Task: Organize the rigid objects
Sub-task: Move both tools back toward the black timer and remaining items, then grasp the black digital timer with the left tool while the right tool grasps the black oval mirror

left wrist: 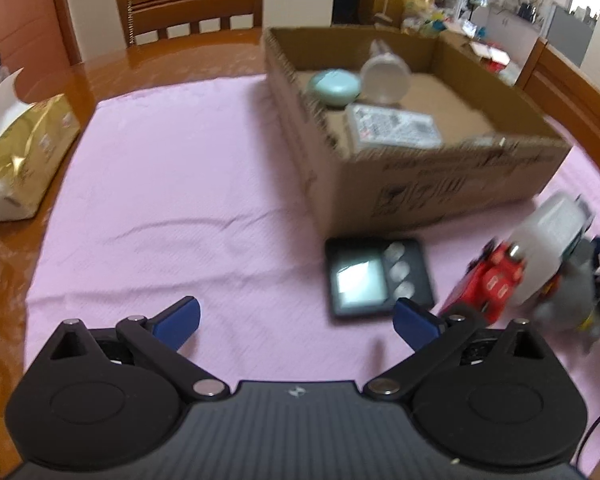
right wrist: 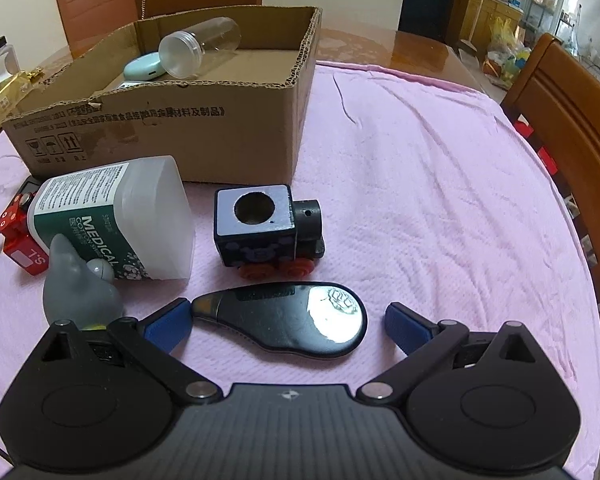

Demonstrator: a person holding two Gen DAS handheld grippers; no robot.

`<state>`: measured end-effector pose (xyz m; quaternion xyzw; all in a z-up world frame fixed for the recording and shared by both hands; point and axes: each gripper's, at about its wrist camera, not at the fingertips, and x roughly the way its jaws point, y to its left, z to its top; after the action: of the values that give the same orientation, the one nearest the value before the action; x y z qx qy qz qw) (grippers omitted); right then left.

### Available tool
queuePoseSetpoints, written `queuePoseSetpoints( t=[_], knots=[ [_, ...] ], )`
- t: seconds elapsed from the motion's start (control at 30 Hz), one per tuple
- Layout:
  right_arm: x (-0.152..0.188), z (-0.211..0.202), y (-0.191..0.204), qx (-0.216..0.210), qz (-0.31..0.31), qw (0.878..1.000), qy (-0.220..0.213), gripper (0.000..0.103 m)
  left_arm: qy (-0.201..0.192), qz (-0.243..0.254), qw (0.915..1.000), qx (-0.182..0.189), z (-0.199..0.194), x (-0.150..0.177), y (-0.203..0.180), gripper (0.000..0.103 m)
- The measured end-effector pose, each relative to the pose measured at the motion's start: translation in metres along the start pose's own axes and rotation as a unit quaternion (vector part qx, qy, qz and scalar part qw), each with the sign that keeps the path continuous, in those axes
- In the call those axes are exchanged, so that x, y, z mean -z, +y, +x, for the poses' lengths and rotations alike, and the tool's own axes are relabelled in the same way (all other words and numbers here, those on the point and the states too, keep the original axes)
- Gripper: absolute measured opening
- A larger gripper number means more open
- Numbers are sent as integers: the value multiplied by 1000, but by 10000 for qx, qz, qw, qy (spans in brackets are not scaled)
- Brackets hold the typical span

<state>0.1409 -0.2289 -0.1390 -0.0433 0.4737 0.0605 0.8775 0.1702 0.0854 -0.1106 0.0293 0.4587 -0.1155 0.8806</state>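
An open cardboard box (left wrist: 440, 184) (right wrist: 172, 136) stands on the pink cloth and holds a clear jar (left wrist: 384, 74) (right wrist: 198, 50), a teal case (left wrist: 334, 87) (right wrist: 144, 67) and a flat printed pack (left wrist: 394, 126). My left gripper (left wrist: 296, 320) is open and empty, with a small black scale (left wrist: 378, 276) just ahead to its right. My right gripper (right wrist: 288, 322) is open, its fingers either side of a black glossy teardrop-shaped object (right wrist: 288, 322). Beyond that lie a toy train (right wrist: 268, 232), a white medical cotton container (right wrist: 116, 216) (left wrist: 548, 240), a grey figure (right wrist: 80, 288) (left wrist: 568, 300) and a red object (right wrist: 18, 236) (left wrist: 488, 280).
A gold packet (left wrist: 24, 156) (right wrist: 4, 96) lies at the table's left edge. Wooden chairs stand at the far side (left wrist: 192, 0) and at the right (right wrist: 572, 112). The pink cloth (right wrist: 440, 184) stretches to the right of the box.
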Motion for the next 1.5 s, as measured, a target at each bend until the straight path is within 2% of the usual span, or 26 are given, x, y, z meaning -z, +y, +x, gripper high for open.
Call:
queuePoseSetpoints(
  t=[0.1,0.4,0.57,0.67,0.9,1.2,1.3,1.5],
  knots=[
    [-3,0,-1,-64,-82,9998,140,103,-11,-63,9999,140,10,-10,-10,102],
    [0,-3,-6,-275,-414,9986,192,103,27,-247,9992,297,36,-21,-32,102],
    [-1,-3,-8,-347,-517,9977,251,103,50,-336,9993,181,38,-23,-27,102],
    [-1,-4,-8,-374,-559,9973,286,103,100,-175,9998,10,38,-23,-24,103],
    [-1,-6,-15,-315,-519,9974,381,103,159,-179,9993,-273,28,-19,-6,102],
    [2,-7,-16,-389,-653,9965,352,103,220,257,9994,97,36,-20,-25,102],
    [0,-5,-14,-399,-690,9963,321,103,227,322,9992,64,37,-20,-25,102],
    [-3,-3,-15,-282,-623,9973,273,103,278,411,9985,-240,34,-15,-16,102]
  ],
)
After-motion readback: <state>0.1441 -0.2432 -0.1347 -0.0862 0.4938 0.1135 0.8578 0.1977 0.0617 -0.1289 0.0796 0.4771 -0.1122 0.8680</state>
